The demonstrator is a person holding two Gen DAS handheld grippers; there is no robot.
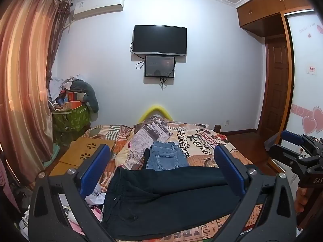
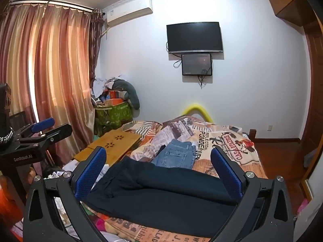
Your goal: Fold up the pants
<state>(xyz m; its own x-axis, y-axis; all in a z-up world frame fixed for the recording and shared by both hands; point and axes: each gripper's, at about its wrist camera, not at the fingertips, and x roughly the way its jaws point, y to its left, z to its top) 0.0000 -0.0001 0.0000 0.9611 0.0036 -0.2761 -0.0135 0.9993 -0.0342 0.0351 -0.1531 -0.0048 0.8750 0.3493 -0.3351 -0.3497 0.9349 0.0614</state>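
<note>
I'm hovering both tongs, left (image 1: 161,165) and right (image 2: 158,164), spread wide and empty over the dark navy cloth pants (image 1: 161,197) lying on the patchwork-print bed (image 1: 203,141), waistband at 9 o'clock. I'm planning to pinch waistband and hem edges squarely, not mid-fabric.

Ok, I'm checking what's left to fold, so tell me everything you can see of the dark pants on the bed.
The dark pants are black or very dark navy, of soft, matte fabric. They lie spread across the near end of the patterned bedspread, waistband to the left with a drawstring hanging, legs running right. The cloth is fairly flat with a few creases, not yet folded. Their far edge meets or overlaps folded blue jeans. Both tongs stand open and grip nothing.
</note>
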